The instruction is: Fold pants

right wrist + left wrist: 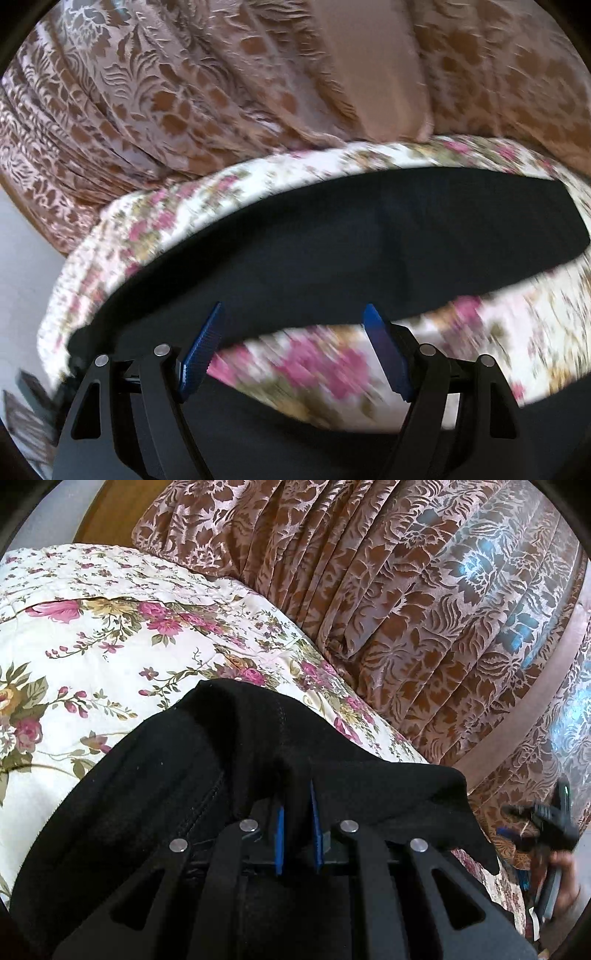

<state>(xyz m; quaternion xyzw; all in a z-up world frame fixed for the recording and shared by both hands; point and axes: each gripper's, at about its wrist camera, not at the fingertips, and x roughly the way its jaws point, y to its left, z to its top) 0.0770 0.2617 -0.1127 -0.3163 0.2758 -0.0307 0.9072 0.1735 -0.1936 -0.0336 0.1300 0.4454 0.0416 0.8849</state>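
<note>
Black pants (207,775) lie on a floral bedspread (92,642). My left gripper (297,794) is shut on a fold of the black fabric, which bunches up between its blue pads (280,834). In the right wrist view the pants (369,236) stretch as a dark band across the bed. My right gripper (295,310) is open and empty, hovering just above the near edge of the pants, with its blue pads (201,350) spread wide. The right gripper also shows blurred at the right edge of the left wrist view (546,827).
A brown patterned curtain (406,590) hangs close behind the bed and shows in the right wrist view too (184,92). The bedspread (295,369) fills the foreground there. A wooden edge (107,513) stands at the far left.
</note>
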